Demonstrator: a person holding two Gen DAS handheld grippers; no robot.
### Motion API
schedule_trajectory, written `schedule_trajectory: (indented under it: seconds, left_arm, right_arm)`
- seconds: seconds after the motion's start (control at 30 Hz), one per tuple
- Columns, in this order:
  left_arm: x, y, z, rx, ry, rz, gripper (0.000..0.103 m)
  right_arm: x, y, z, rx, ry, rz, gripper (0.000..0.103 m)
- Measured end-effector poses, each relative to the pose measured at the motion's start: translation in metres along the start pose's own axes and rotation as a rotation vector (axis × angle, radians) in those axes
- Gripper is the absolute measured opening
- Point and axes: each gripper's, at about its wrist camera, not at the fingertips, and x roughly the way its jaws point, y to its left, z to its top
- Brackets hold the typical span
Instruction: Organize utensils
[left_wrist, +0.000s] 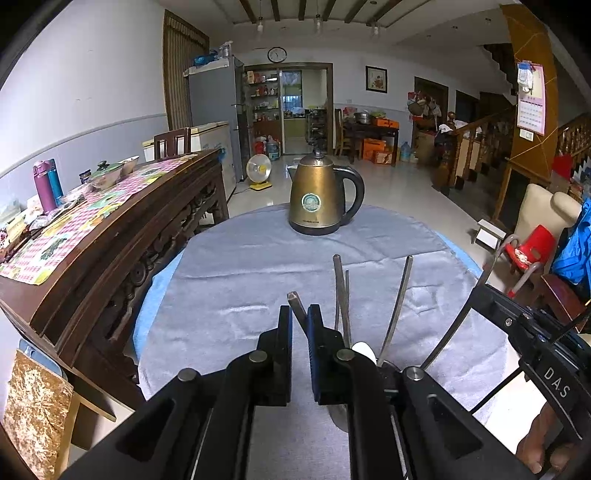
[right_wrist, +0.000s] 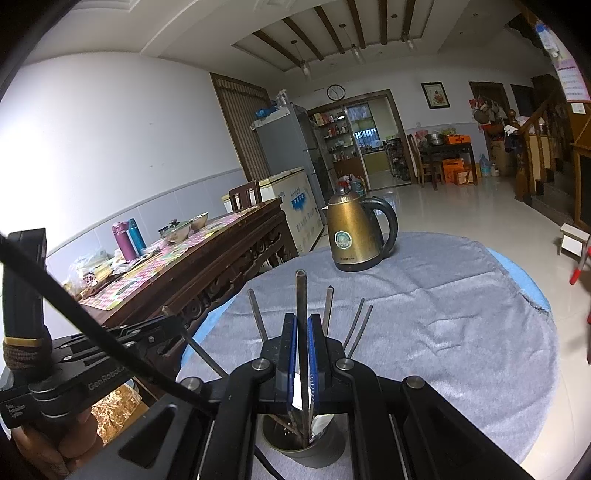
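Metal utensil holder (right_wrist: 301, 448) at bottom centre of right view, on grey cloth (right_wrist: 443, 332).
Right gripper (right_wrist: 302, 325) clamped on one upright handle (right_wrist: 301, 295).
Left gripper (left_wrist: 300, 314) nearly closed, pinching another handle (left_wrist: 295, 301).
Risk: both pull apart, holder tips, neighbouring handles spill toward kettle (right_wrist: 356, 232).

Metal chopsticks (right_wrist: 302, 332): slim grey square-section rods, several standing on end and fanned apart, tips upward. One is upright at centre; others (right_wrist: 327, 310) lean outward.

Utensil holder (right_wrist: 295, 443): round dark metal cup with perforated inside, upright on grey cloth, containing the chopsticks' lower ends and a white item.
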Motion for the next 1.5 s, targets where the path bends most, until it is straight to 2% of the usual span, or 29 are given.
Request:
schedule_trajectory:
  seconds: [0.13, 0.17, 0.27, 0.4, 0.77, 1.0, 1.23, 1.37, 1.5]
  left_arm:
    - [0.003, 0.000, 0.001, 0.003, 0.011, 0.008, 0.013]
    - [0.004, 0.000, 0.000, 0.004, 0.016, 0.009, 0.018]
    - [0.006, 0.001, 0.000, 0.001, 0.018, 0.016, 0.046]
    - [0.007, 0.007, -0.001, -0.011, 0.020, 0.027, 0.052]
    - [0.022, 0.037, -0.004, -0.081, 0.060, 0.068, 0.052]
    - [0.038, 0.047, -0.013, -0.100, 0.114, 0.089, 0.057]
    - [0.063, 0.059, -0.023, -0.123, 0.197, 0.109, 0.057]
    - [0.074, 0.064, -0.030, -0.130, 0.236, 0.119, 0.057]
    - [0.087, 0.068, -0.037, -0.133, 0.276, 0.126, 0.057]
  right_arm:
    - [0.005, -0.005, -0.002, 0.029, 0.036, 0.013, 0.008]
    - [0.005, -0.006, -0.003, 0.035, 0.039, 0.013, 0.008]
    - [0.004, -0.010, -0.003, 0.054, 0.039, 0.019, 0.008]
    - [0.001, -0.014, -0.003, 0.079, 0.036, 0.039, 0.009]
    - [-0.008, -0.039, 0.001, 0.156, 0.005, -0.012, 0.009]
    - [-0.001, -0.052, -0.004, 0.188, 0.037, -0.048, 0.009]
    - [0.006, -0.066, -0.010, 0.240, 0.084, -0.061, 0.009]
    - [0.014, -0.076, -0.015, 0.275, 0.115, -0.062, 0.024]
    - [0.022, -0.085, -0.020, 0.295, 0.131, -0.066, 0.024]
